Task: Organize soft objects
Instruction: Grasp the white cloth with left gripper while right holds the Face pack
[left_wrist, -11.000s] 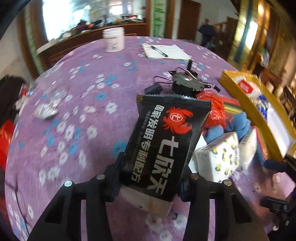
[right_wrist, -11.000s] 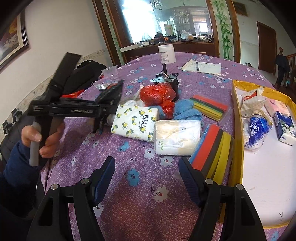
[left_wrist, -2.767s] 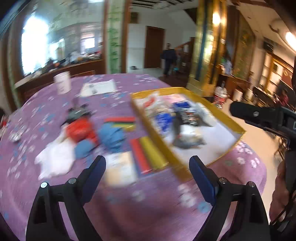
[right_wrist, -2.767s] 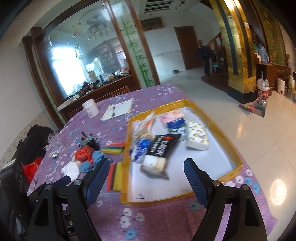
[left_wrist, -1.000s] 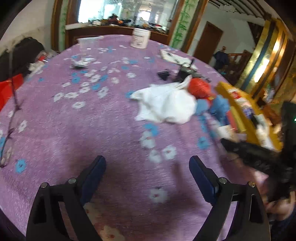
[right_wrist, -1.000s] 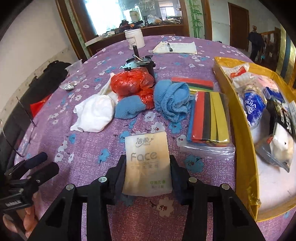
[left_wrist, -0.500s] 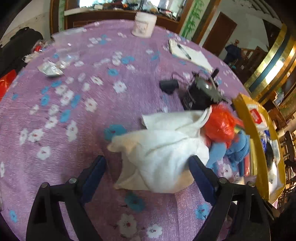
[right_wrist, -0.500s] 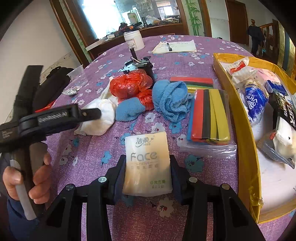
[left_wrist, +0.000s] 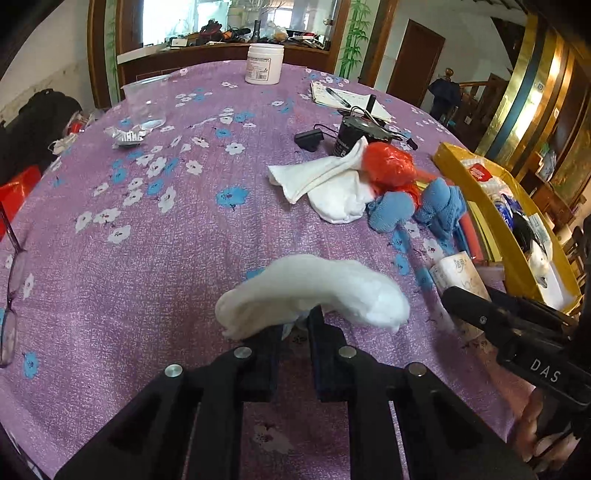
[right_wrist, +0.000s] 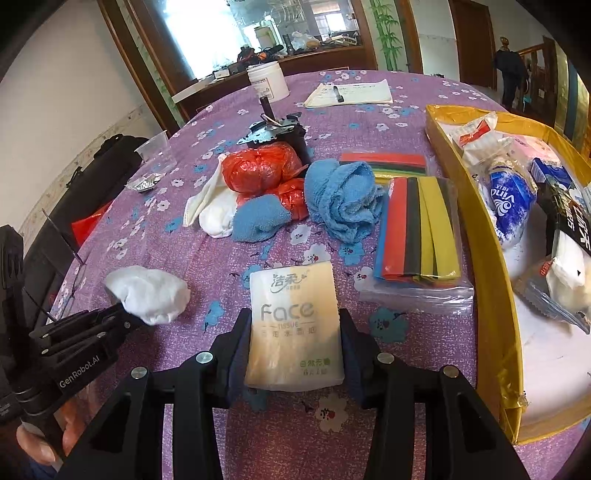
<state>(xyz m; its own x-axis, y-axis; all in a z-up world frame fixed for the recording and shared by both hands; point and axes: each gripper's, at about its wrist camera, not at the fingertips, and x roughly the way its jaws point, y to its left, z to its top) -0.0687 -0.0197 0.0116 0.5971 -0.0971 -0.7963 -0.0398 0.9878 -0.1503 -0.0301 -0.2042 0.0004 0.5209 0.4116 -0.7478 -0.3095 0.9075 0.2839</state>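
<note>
left gripper (left_wrist: 299, 325): jaws just closed, pinching white cloth (left_wrist: 314, 291) to lift | right gripper (right_wrist: 293, 343): clamps tissue pack (right_wrist: 295, 325), tray-bound (right_wrist: 491, 295)

A: What changed at the left gripper (left_wrist: 295, 321)?
B: Its jaws have just closed on a white cloth (left_wrist: 314, 291), pulled off the pile; half a second ago they straddled that pile, wide apart.

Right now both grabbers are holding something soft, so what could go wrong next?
The left gripper has just snapped shut on only a small pinch of the white sock, which flops out both sides, so it might slip free. The right gripper holds the tissue pack by its lower half only. The pack could tip on the way to the yellow tray.
</note>
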